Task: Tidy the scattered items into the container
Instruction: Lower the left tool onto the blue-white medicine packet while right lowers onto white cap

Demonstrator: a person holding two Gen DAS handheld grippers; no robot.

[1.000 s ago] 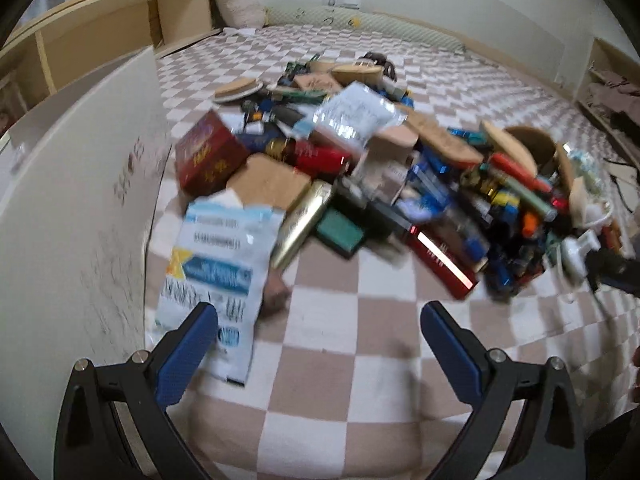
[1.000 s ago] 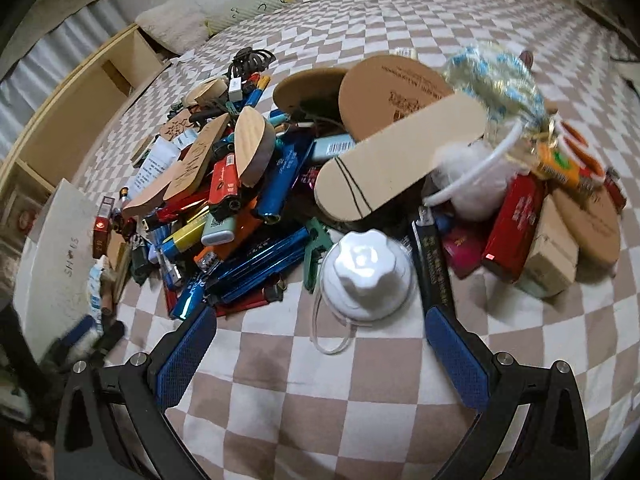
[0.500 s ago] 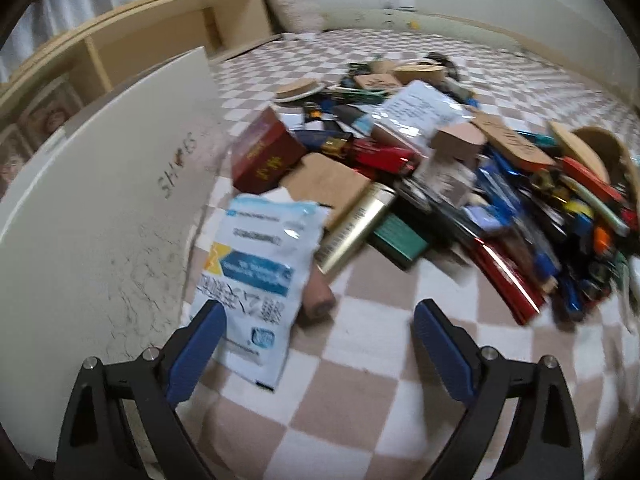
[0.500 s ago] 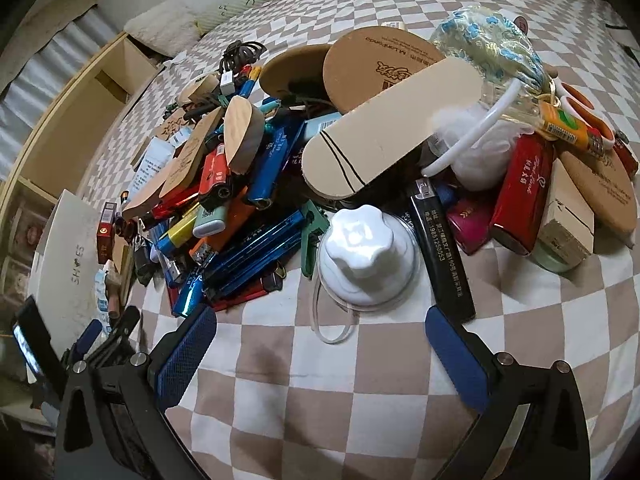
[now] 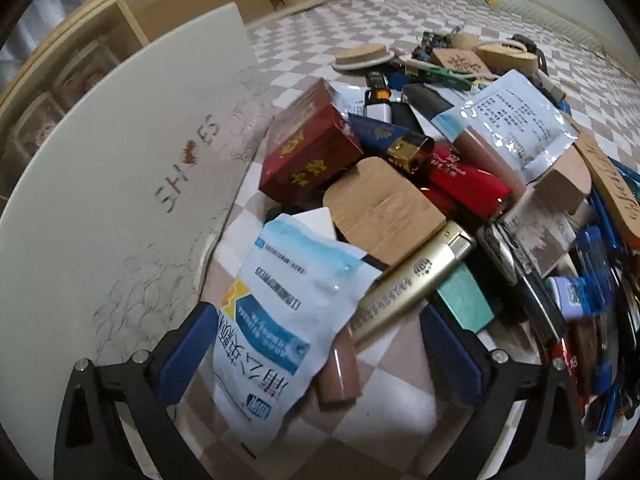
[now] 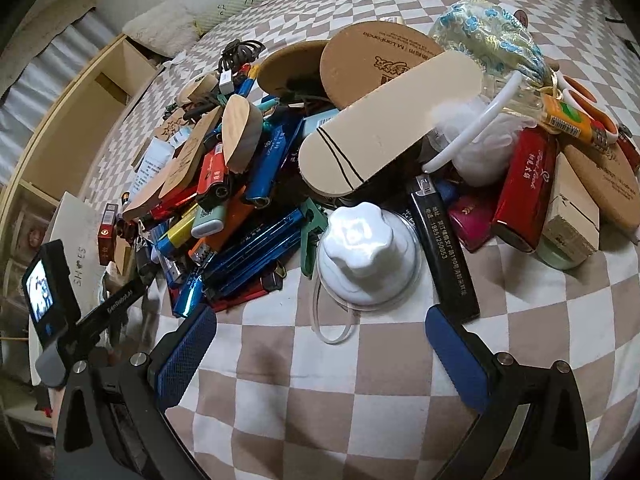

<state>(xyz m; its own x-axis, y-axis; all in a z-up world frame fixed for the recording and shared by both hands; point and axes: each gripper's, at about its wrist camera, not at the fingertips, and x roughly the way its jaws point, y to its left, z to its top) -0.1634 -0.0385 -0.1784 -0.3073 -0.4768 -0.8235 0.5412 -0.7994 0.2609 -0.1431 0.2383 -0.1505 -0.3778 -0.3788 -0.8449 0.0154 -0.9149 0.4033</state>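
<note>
Straddling a blue-white packet (image 5: pixel 276 320), your left gripper (image 5: pixel 318 344) gapes; right gripper (image 6: pixel 320 344), jaws apart, white cap (image 6: pixel 366 252) at 12 o'clock.

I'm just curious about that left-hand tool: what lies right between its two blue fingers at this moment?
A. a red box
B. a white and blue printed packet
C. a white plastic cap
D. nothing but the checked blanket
B: the white and blue printed packet lies between the open left gripper's fingers.

The left claw (image 5: pixel 316 344) gapes wide over a blue-and-white packet (image 5: pixel 280 320) and a gold lighter (image 5: pixel 412 280); a white shoebox (image 5: pixel 120 200) stands left.
</note>
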